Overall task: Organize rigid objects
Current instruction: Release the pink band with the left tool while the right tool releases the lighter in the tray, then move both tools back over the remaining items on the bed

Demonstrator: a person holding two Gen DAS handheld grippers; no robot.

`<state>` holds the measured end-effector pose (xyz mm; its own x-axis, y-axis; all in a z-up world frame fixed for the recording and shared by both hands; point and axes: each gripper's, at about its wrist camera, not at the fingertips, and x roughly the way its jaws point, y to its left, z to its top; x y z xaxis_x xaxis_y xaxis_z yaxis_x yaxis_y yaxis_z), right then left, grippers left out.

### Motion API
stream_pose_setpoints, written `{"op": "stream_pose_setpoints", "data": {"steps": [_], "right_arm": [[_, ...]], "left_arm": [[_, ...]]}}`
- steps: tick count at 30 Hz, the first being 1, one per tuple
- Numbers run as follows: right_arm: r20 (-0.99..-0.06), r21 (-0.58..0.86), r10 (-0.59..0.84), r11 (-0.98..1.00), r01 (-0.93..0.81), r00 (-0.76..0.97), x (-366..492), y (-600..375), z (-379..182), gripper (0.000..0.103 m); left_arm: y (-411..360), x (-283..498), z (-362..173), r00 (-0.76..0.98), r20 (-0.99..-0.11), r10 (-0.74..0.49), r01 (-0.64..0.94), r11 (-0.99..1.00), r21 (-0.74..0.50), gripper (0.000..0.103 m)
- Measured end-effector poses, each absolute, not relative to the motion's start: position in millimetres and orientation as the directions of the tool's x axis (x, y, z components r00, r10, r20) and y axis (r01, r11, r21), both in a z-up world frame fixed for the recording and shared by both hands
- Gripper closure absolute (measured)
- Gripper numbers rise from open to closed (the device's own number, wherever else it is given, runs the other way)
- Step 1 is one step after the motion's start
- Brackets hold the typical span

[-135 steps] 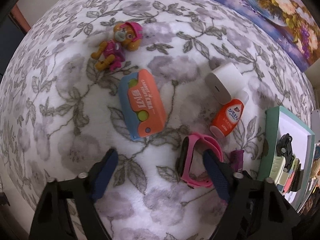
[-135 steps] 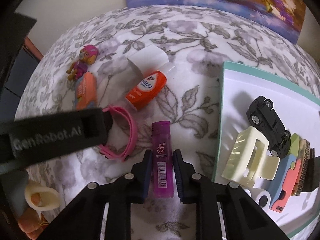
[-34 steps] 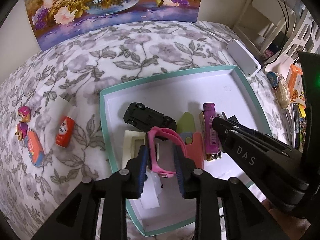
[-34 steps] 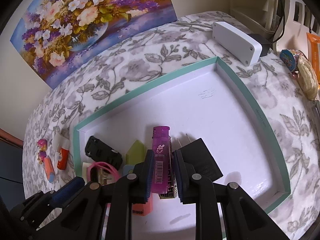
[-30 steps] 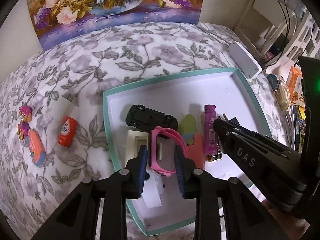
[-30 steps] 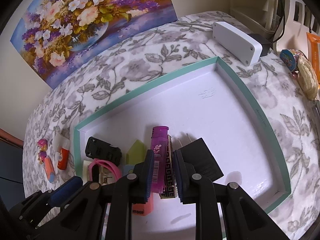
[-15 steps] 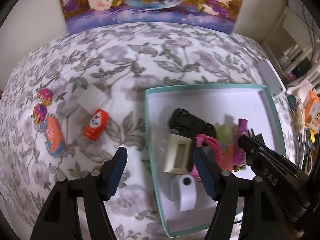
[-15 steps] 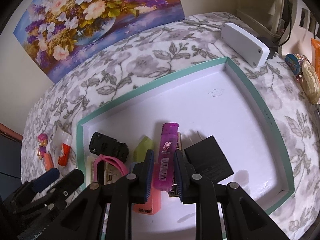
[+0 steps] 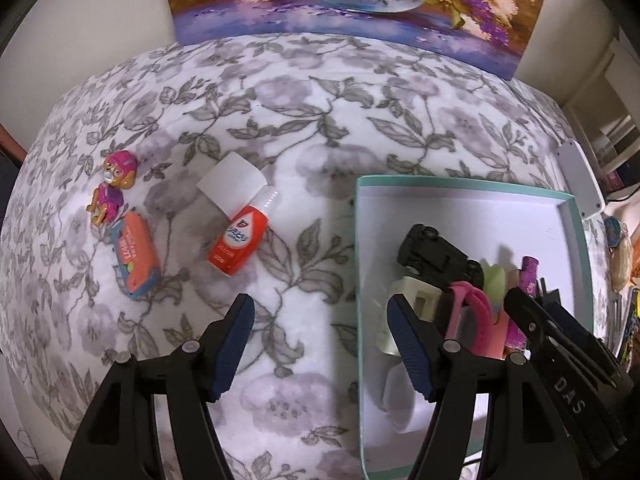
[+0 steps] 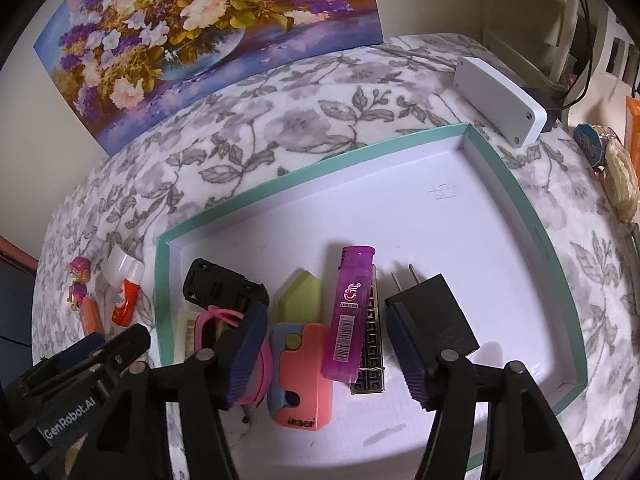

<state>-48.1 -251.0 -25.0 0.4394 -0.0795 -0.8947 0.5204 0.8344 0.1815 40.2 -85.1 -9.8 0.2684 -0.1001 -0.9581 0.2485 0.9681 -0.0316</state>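
Observation:
A teal-rimmed white tray (image 10: 532, 216) (image 9: 460, 186) holds a purple lighter (image 10: 350, 312) lying on a patterned bar, a black plug (image 10: 432, 314), a black toy car (image 9: 436, 256), a pink band (image 9: 470, 316), a pink-blue case (image 10: 302, 376) and a cream clip (image 9: 416, 296). My right gripper (image 10: 324, 354) is open and empty just above the lighter. My left gripper (image 9: 320, 344) is open and empty over the tray's left rim. On the cloth to the left lie an orange bottle (image 9: 240, 234), an orange-blue case (image 9: 136, 258) and a pup figure (image 9: 114, 184).
A flower painting (image 10: 208, 36) leans against the back wall. A white box (image 10: 500, 98) lies beyond the tray's far right corner. Snack packets (image 10: 616, 168) and clutter sit at the table's right edge. The floral cloth (image 9: 320, 120) covers the whole table.
My right gripper has opened and let go of the purple lighter, which now lies in the tray. My left gripper, open since releasing the pink band, has shifted left over the tray's rim.

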Motion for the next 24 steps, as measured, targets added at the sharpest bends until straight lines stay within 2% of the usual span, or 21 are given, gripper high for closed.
{"op": "stream_pose_setpoints", "data": {"steps": [2,6,8,10,11,18,24], "right_arm": [[-0.896,0.174,-0.084,0.836,0.521,0.436,-48,-251,-25,0.026],[-0.899,0.159,-0.096,0.837,0.523,0.427,-46,-250,-27,0.018],[-0.899,0.152,-0.104,0.836,0.527,0.425,-46,-250,-27,0.012],[-0.9,0.148,-0.109,0.834,0.531,0.423,-47,-250,-27,0.002],[-0.9,0.146,-0.112,0.834,0.532,0.422,-47,-250,-28,0.0],[-0.9,0.148,-0.116,0.826,0.544,0.42,-48,-252,-30,0.0],[-0.895,0.149,-0.121,0.827,0.542,0.43,-47,-248,-25,0.0]], "left_arm": [[-84,42,-11,0.275,-0.958,-0.085,0.246,0.969,-0.015,0.029],[-80,45,-13,0.28,-0.957,-0.075,0.231,0.973,-0.009,0.026],[-77,47,-14,0.28,-0.957,-0.078,0.221,0.975,-0.015,0.022],[-73,49,-15,0.273,-0.959,-0.081,0.203,0.979,-0.025,0.012],[-71,50,-16,0.271,-0.959,-0.085,0.196,0.98,-0.031,0.011],[-57,56,-14,0.295,-0.953,-0.065,0.158,0.987,-0.018,0.011],[-38,64,-5,0.331,-0.943,-0.035,0.127,0.992,0.007,0.006]]}}
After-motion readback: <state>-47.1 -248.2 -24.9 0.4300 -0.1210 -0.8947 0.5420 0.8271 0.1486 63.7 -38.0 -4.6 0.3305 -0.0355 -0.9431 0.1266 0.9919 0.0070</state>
